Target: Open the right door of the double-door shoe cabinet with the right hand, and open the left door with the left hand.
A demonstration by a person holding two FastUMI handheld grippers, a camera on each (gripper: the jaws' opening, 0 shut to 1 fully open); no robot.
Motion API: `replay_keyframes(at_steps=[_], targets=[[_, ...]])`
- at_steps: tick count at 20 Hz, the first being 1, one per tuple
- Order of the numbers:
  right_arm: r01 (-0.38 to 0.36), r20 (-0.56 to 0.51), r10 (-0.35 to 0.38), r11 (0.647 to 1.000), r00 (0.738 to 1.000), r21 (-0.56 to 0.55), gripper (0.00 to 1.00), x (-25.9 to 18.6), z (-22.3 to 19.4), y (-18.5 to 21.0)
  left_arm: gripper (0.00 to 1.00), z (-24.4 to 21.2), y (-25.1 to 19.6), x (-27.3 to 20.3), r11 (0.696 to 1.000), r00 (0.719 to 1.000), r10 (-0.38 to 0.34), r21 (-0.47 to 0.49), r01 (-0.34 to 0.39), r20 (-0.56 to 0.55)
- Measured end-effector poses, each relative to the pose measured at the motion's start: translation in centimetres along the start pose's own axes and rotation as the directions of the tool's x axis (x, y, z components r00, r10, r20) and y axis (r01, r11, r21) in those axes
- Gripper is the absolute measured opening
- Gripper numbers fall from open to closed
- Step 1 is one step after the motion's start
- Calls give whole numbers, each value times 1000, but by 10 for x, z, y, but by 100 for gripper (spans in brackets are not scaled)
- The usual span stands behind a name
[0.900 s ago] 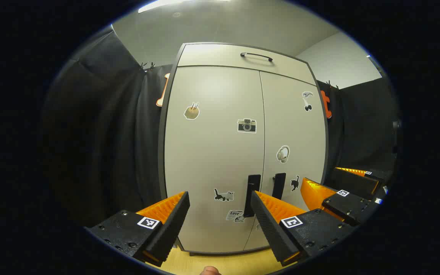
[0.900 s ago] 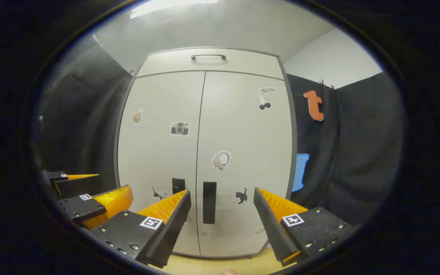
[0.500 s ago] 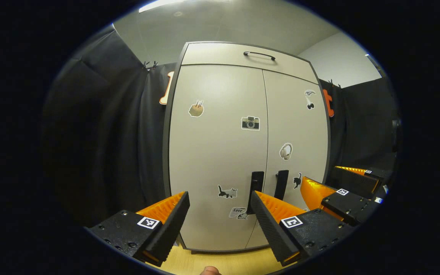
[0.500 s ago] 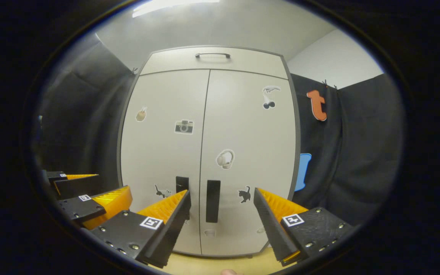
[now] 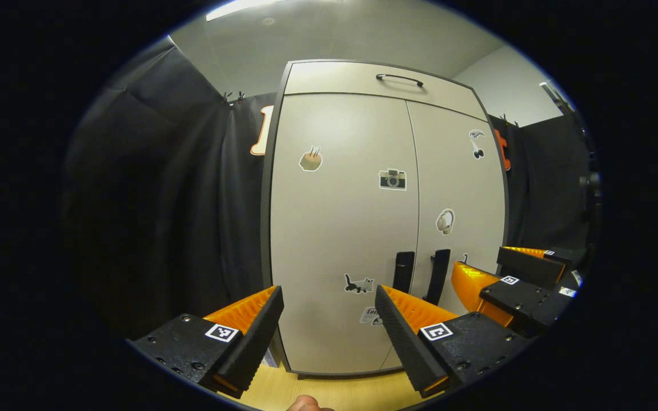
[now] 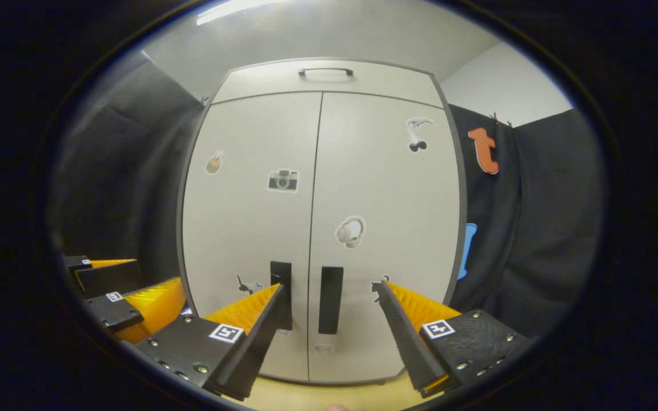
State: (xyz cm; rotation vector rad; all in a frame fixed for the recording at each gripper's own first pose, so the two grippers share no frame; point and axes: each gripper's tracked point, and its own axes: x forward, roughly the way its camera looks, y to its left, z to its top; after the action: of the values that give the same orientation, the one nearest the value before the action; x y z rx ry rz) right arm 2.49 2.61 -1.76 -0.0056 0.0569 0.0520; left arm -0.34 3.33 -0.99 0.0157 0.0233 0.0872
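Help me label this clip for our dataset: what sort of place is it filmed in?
Most likely a staged recording booth, not a lived-in home: black cloth hangs as walls around a lone pale shoe cabinet with stickers, on a light wooden floor, under a plain ceiling with a strip light.

You stand in a recording booth: black cloth (image 6: pixel 540 228) at three and nine o'clock flanks the shoe cabinet (image 6: pixel 374 188).

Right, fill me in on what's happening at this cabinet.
A person holds a gripper in each hand before a shoe cabinet whose two doors are both shut. The right gripper is open, its fingers framing the right door's handle without touching it. The left gripper is open too, short of the left door's handle.
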Motion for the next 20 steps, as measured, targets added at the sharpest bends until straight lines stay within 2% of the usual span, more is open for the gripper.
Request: replay_keyframes(at_steps=[1,2,5,6,7,8,9,11,15,16,19,20], targets=[[-2,-6,2,1000,1000,-1,94,6,-2,1,99,-1,4,0,1000,1000,8,1,-8,0],[4,-10,-4,1000,1000,-2,98,12,-5,1,99,-1,8,1,1000,1000,17,1,-17,-2],[30,-19,-31,999,999,-12,98,30,-12,-4,99,-4,20,3,999,999,43,0,-43,-10],[39,-21,-39,999,999,-17,94,37,-14,-8,100,-5,24,4,999,999,50,-1,-50,-13],[50,-22,-51,999,998,-21,98,43,-16,-11,100,-6,27,4,998,998,59,-2,-59,-18],[55,-27,-55,998,998,-24,94,49,-19,-13,100,-8,31,5,998,998,65,-2,-65,-22],[63,-34,-64,998,997,-28,96,55,-22,-15,100,-9,33,6,997,997,71,-2,-71,-26],[70,-46,-71,997,996,-32,85,66,-27,-19,100,-11,39,6,996,996,85,-1,-85,-31],[47,-79,-50,998,996,-40,83,80,-41,-12,100,-17,49,4,993,992,116,1,-116,-47],[40,-82,-44,998,996,-40,69,85,-43,-9,100,-19,52,4,992,991,123,1,-123,-51],[32,-98,-37,998,994,-52,69,91,-51,-6,100,-23,63,1,988,986,151,3,-151,-63],[38,-100,-43,998,994,-54,64,95,-54,-6,100,-25,66,0,987,985,160,2,-160,-65]])
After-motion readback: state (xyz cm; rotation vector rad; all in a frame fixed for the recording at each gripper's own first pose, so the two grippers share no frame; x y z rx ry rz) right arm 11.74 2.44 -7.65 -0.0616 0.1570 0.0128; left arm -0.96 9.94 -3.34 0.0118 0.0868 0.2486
